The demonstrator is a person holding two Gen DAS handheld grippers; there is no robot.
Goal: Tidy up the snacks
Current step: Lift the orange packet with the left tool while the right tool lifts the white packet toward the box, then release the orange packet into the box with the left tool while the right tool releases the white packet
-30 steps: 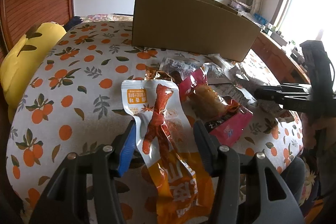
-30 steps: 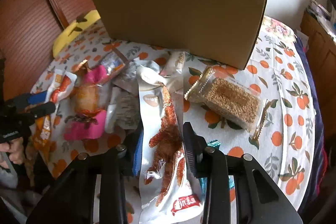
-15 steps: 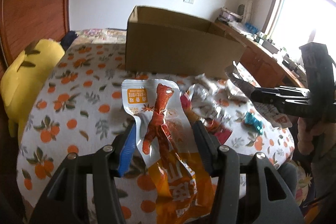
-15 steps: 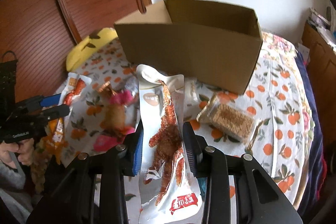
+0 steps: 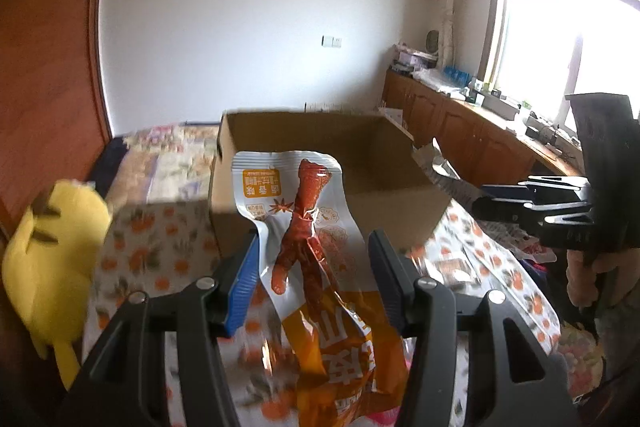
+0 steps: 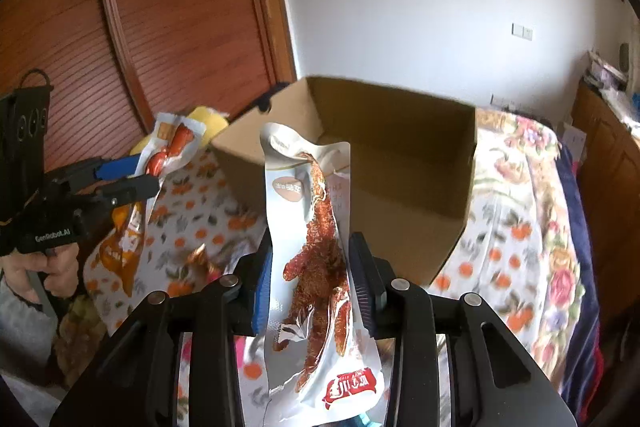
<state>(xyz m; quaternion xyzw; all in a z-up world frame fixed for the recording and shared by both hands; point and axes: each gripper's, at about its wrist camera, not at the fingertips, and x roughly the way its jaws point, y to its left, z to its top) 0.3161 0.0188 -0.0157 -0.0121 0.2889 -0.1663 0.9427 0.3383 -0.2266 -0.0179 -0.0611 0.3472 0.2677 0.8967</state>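
Observation:
My left gripper (image 5: 314, 267) is shut on an orange-and-white chicken-foot snack pack (image 5: 308, 251) and holds it up in the air in front of the open cardboard box (image 5: 392, 203). My right gripper (image 6: 310, 271) is shut on a silver chicken-foot snack pack (image 6: 316, 247), also lifted, facing the same box (image 6: 404, 195). The box looks empty inside. The left gripper and its pack (image 6: 168, 147) show at the left of the right wrist view. The right gripper (image 5: 532, 205) shows at the right of the left wrist view.
The box stands on a table with an orange-print cloth (image 6: 516, 239). Several loose snack packs (image 5: 452, 267) lie on the cloth to the right of the box's front. A yellow plush toy (image 5: 52, 259) lies at the table's left. Wooden cabinets (image 5: 460, 135) line the right wall.
Both grippers have risen with their packs well above the table and tilted up toward the box, whose open top now shows. The snack pile has dropped out of view.

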